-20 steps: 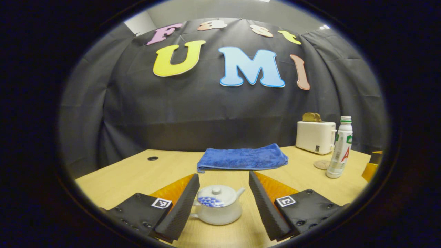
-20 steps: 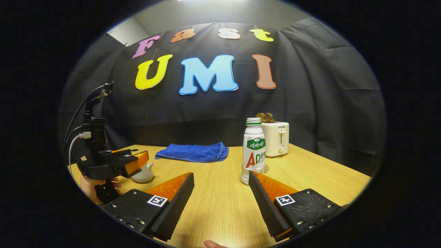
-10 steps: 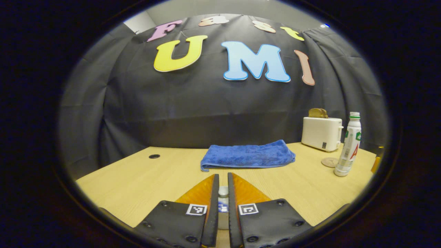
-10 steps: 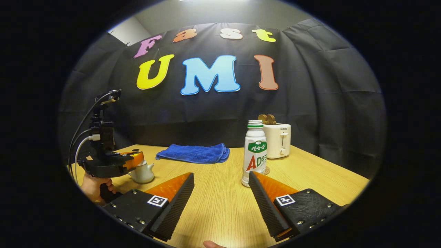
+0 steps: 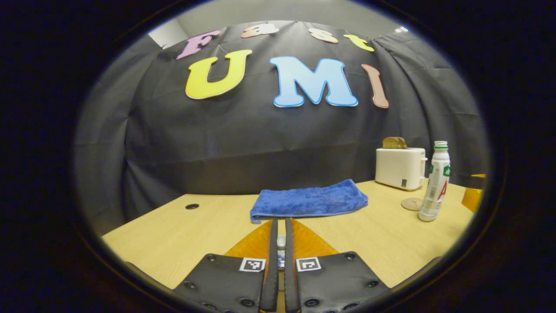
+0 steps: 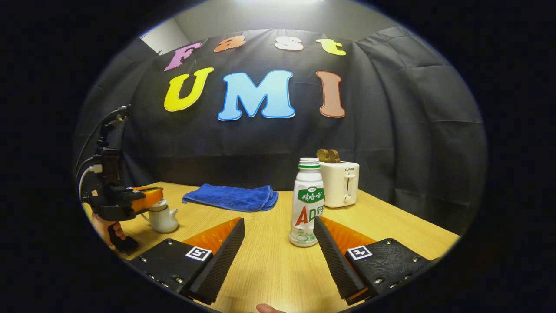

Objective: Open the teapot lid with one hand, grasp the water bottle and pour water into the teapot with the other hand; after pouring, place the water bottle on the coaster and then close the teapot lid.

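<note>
The white teapot [image 6: 163, 219] stands at the table's left. My left gripper [image 5: 281, 222] is shut on its lid [image 5: 281, 241], a white sliver between the two fingers. From the right gripper view, that left gripper [image 6: 145, 201] reaches over the pot top, held by a hand. I cannot tell whether the lid is clear of the rim. The white water bottle [image 6: 307, 204] with a green cap stands upright just beyond my open right gripper [image 6: 278, 241], close to the right finger. A round coaster [image 5: 411, 204] lies beside the bottle [image 5: 435, 182].
A folded blue towel [image 5: 309, 201] lies mid-table toward the back. A white toaster [image 6: 339, 184] with bread in it stands behind the bottle. The wooden table [image 6: 269, 269] has a small cable hole [image 5: 191, 206] at the far left.
My left gripper went from open around the teapot to shut on its lid, then rose a little. The right gripper has drawn closer to the bottle, which now sits nearer its fingers.
</note>
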The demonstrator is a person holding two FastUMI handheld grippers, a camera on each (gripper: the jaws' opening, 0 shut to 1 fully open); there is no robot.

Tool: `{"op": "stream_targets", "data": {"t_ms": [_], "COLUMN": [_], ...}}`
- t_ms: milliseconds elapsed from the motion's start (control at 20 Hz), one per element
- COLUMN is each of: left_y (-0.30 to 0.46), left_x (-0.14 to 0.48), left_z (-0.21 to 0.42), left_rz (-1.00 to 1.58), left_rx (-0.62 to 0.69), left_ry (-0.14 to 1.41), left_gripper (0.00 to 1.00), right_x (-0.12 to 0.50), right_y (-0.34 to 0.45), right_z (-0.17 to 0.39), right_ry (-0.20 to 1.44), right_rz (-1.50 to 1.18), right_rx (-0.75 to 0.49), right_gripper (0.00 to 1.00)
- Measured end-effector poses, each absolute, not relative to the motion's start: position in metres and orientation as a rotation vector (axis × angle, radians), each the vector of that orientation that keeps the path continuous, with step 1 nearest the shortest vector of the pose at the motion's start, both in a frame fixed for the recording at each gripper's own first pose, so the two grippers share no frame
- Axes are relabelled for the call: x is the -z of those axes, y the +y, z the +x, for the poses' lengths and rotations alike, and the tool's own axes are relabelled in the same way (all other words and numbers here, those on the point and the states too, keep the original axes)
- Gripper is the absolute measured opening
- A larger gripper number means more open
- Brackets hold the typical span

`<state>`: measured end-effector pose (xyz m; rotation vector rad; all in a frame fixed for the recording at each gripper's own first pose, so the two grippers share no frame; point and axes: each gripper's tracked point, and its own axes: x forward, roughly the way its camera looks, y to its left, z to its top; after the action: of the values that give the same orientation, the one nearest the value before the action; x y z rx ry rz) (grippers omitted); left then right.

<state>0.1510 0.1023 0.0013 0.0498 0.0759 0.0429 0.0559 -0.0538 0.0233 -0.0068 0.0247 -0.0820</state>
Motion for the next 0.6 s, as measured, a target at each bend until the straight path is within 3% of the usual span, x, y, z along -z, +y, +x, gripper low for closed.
{"op": "stream_targets", "data": {"t_ms": [50,100,150,450,600], "left_y": [0.102,0.100,0.099,0.096,0.098], "left_x": [-0.006,-0.010,-0.013,-0.031,-0.038], "left_z": [0.149,0.147,0.146,0.124,0.110], "left_rz": [0.053,0.054,0.049,0.004,-0.008], "left_rx": [-0.040,-0.034,-0.027,0.004,0.005], "left_ry": [0.068,0.062,0.058,0.050,0.045], "left_gripper": [0.16,0.12,0.16,0.16,0.12], "right_x": [-0.026,-0.030,-0.032,-0.037,-0.026], "right_y": [-0.060,-0.070,-0.079,-0.101,-0.107], "right_z": [0.061,0.066,0.072,0.114,0.136], "right_ry": [0.020,0.010,0.005,-0.001,0.038], "right_rz": [-0.016,-0.028,-0.043,-0.079,-0.105], "right_rx": [0.093,0.116,0.138,0.173,0.195], "right_gripper": [0.98,0.98,0.98,0.98,0.98]}}
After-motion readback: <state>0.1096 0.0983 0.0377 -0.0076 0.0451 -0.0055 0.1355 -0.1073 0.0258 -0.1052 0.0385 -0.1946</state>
